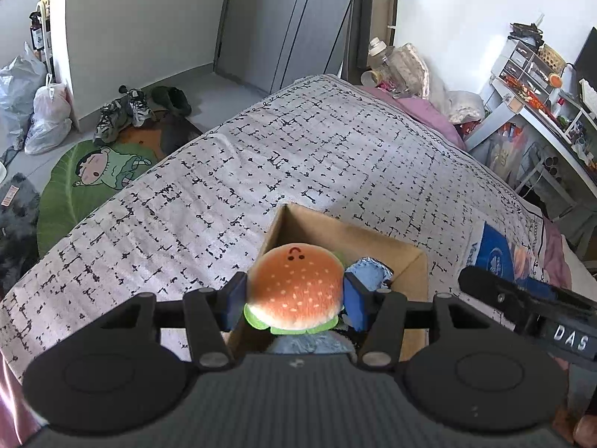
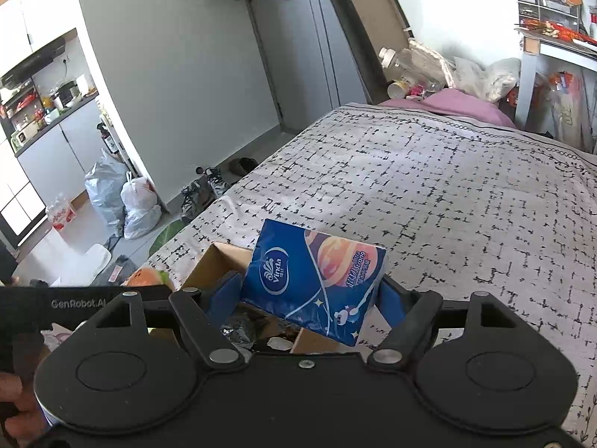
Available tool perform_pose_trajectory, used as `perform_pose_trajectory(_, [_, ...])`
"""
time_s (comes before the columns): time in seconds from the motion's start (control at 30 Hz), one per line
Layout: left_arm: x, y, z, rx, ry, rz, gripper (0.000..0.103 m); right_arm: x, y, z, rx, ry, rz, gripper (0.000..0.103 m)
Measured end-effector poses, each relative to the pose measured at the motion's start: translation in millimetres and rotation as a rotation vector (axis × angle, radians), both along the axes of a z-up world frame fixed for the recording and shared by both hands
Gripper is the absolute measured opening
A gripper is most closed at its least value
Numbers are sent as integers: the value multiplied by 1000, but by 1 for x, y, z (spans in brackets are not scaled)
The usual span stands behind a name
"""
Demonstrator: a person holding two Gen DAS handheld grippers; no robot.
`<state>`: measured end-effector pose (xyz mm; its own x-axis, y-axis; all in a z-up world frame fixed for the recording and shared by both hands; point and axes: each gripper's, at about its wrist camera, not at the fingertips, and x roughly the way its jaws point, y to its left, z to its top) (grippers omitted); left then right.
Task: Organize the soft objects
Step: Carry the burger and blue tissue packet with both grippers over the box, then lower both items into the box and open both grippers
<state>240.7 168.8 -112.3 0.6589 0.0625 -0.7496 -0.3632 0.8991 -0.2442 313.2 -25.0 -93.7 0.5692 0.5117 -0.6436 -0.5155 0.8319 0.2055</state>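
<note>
You have the burger plush [image 1: 296, 285] clamped in your left gripper [image 1: 294, 300] and the tissue pack [image 2: 315, 278] in your right gripper [image 2: 309, 298], both over the cardboard box [image 1: 391, 250], already holding a blue soft item [image 1: 367, 270]; neither is dropped in yet.

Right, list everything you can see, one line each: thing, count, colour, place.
burger plush: one, orange-brown with green trim, between the left gripper's pads, above the box.
tissue pack: one, blue with an orange planet, between the right gripper's pads, above the box.
cardboard box: one, brown, open, on the bed.
denim item: one, light blue, inside the box.
bed cover: one, white with black dashes.
shoes: a few, grey and dark, on the floor.
plastic bags: several, white and grey, by the wall.
left gripper: black, blue pads.
right gripper: black, blue pads.
</note>
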Motion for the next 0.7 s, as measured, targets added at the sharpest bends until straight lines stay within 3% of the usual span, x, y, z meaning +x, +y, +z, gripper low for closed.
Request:
perform_pose_trajectory(0.5, [29, 15, -11, -40, 14, -16, 54, 3, 35, -14, -27, 29, 82, 78])
perform_pose_trajectory(0.6, [36, 15, -12, -41, 15, -24, 54, 4, 39, -17, -53, 49, 103, 97])
perform_pose_trajectory(0.7, [42, 14, -13, -45, 22, -31, 54, 6, 36, -15, -74, 35, 91, 98])
